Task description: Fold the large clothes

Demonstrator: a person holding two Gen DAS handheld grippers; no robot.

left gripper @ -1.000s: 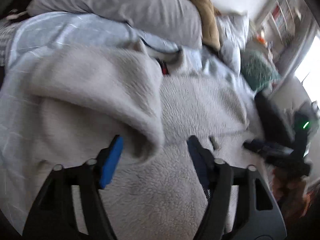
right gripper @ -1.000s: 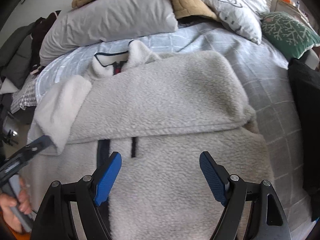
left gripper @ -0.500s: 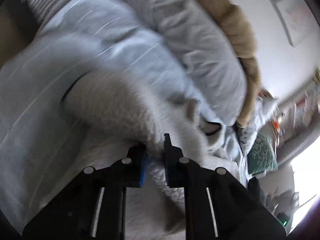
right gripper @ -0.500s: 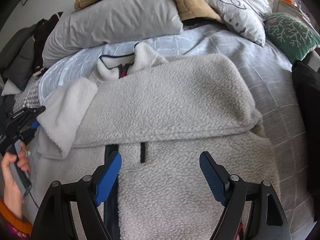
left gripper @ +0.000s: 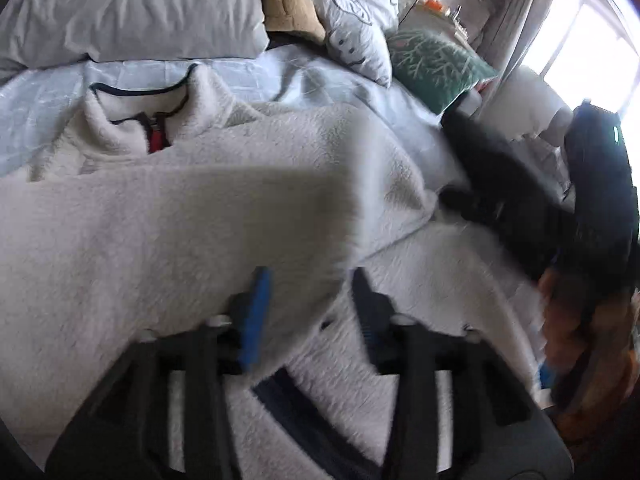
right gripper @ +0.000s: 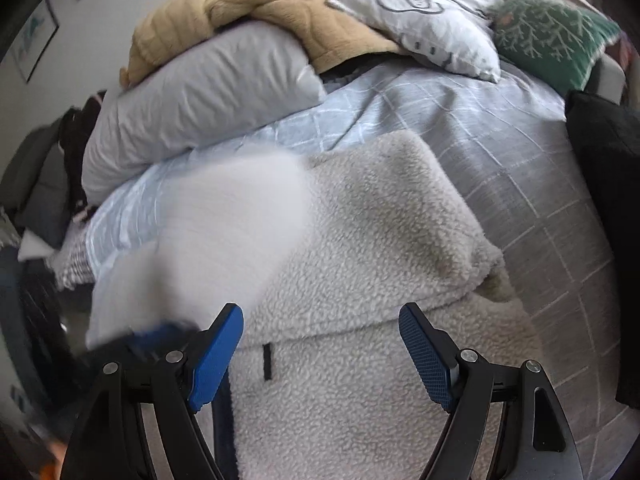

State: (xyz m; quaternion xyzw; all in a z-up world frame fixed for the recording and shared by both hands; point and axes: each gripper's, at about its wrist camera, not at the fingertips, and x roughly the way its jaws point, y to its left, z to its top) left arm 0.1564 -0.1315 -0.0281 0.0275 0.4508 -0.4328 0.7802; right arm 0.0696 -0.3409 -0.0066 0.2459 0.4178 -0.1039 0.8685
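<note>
the left gripper (left gripper: 306, 312) has its jaws partly apart with the cuff end of a sleeve (left gripper: 180, 216) of the fleece jacket (left gripper: 420, 320) lying between them; motion blur hides whether the pads really pinch the cloth, so i cannot tell if it is held. the right gripper (right gripper: 320, 344) stands wide open over the jacket's front, touching nothing. the fleece jacket (right gripper: 360, 380) fills the lower and middle part of both views, spread flat on the checked bedspread (right gripper: 500, 140). its collar (left gripper: 140, 100) sits in the upper left of the left wrist view, toward the pillows, and the hem runs off the bottom edge, so the long axis goes from bottom of frame up to the collar, with the dark zip line (right gripper: 222, 420) following it. the other sleeve (right gripper: 400, 208) already lies across the chest, pointing to the right of the frame. in my judgement the main risk is the blurred sleeve landing crooked or bunched: thick pile slips easily from a loose pinch, and a fast swing could drag the body out of square or tug the laid sleeve loose. beyond the jacket, a grey pillow (right gripper: 200, 92), tan blanket (right gripper: 260, 4), patterned cushion (right gripper: 432, 12) and green cushion (right gripper: 552, 28) crowd the top, leaving little room to shift it upward.
</note>
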